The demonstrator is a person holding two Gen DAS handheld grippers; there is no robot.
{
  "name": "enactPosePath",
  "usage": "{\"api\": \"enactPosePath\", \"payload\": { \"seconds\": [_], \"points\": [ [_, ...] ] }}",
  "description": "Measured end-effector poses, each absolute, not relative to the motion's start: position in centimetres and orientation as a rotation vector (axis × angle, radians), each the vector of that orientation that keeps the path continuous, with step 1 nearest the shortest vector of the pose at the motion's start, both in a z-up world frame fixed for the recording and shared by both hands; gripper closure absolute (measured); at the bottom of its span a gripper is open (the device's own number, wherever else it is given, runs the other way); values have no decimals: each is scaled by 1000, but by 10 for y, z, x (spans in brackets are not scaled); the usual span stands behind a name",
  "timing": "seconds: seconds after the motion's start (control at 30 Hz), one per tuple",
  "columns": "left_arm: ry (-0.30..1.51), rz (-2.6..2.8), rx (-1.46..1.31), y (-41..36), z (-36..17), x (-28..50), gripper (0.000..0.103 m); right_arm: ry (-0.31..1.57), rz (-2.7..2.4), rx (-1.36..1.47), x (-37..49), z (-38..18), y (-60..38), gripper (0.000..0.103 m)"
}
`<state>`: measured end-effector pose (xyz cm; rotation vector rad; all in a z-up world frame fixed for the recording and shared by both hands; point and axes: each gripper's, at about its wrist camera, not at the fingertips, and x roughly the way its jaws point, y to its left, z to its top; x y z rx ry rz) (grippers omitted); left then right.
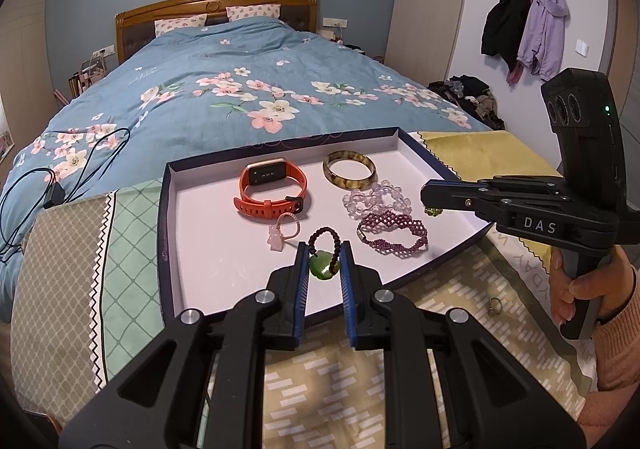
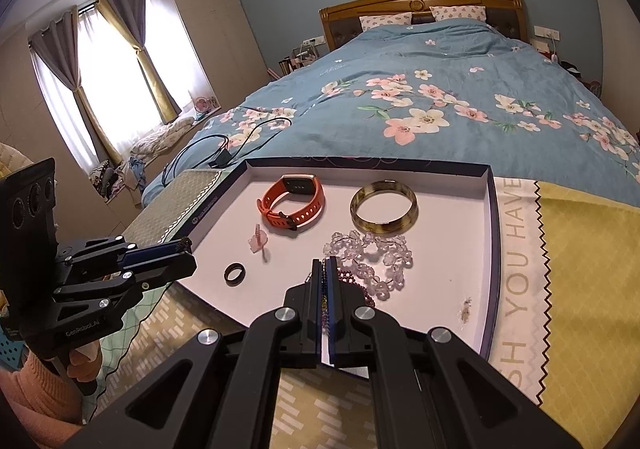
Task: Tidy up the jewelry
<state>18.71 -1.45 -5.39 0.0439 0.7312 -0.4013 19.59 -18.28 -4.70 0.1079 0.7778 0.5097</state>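
Jewelry crowds the tray [image 1: 176, 209]: left hand-held gripper [image 1: 325, 249] pinches a green pendant bracelet [image 1: 324, 267]; right hand-held gripper [image 2: 325, 265], closed, grips a small green bead piece [image 1: 432, 211] above the purple bracelet [image 1: 394, 235].

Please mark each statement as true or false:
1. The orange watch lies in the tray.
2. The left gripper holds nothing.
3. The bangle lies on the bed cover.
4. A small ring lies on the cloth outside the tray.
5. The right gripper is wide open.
1. True: the orange watch lies in the tray.
2. False: the left gripper grips a green pendant on a dark bead cord.
3. False: the bangle lies in the tray, beside the watch.
4. True: the small ring lies on the cloth, outside the tray.
5. False: the right gripper is shut on a thin bead string.
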Motion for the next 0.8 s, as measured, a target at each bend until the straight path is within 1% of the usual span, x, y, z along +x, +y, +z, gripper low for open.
{"api": "enactPosePath", "payload": {
  "seconds": [0.8],
  "points": [
    [791, -358, 35, -18, -77, 209, 87, 818, 481, 116, 209, -64, -182, 102]
  ]
}}
